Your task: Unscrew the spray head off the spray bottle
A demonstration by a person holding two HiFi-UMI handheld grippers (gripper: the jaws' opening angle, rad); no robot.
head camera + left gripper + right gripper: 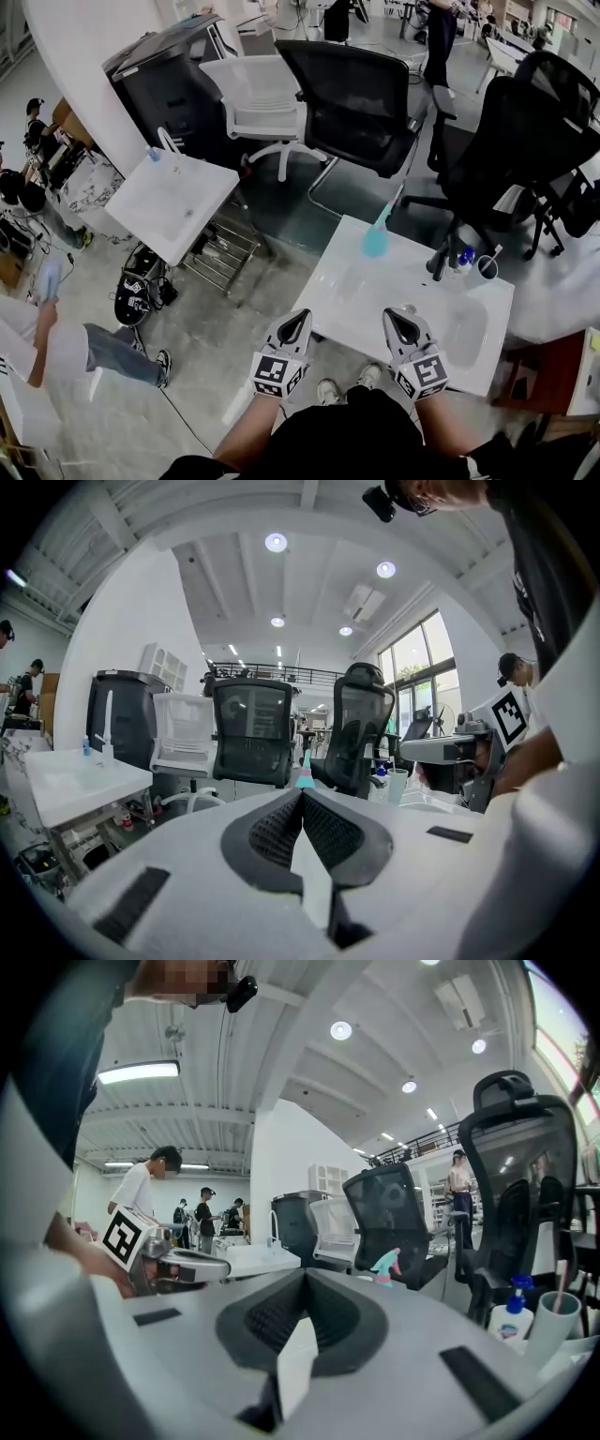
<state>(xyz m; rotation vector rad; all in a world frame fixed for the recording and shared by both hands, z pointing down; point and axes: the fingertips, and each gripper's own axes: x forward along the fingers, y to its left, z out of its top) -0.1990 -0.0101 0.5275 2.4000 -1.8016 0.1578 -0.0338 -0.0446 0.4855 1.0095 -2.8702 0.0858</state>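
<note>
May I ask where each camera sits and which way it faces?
Head view: on the person's head, looking down at the table, bottle, left gripper and right gripper; forearms and shoes show.
Left gripper view: on the left gripper, facing along its shut jaws toward bottle and chairs; the right gripper shows at right.
Right gripper view: on the right gripper, facing along its shut jaws toward the bottle; the left gripper shows at left.
Shared: all three show the bottle.
</note>
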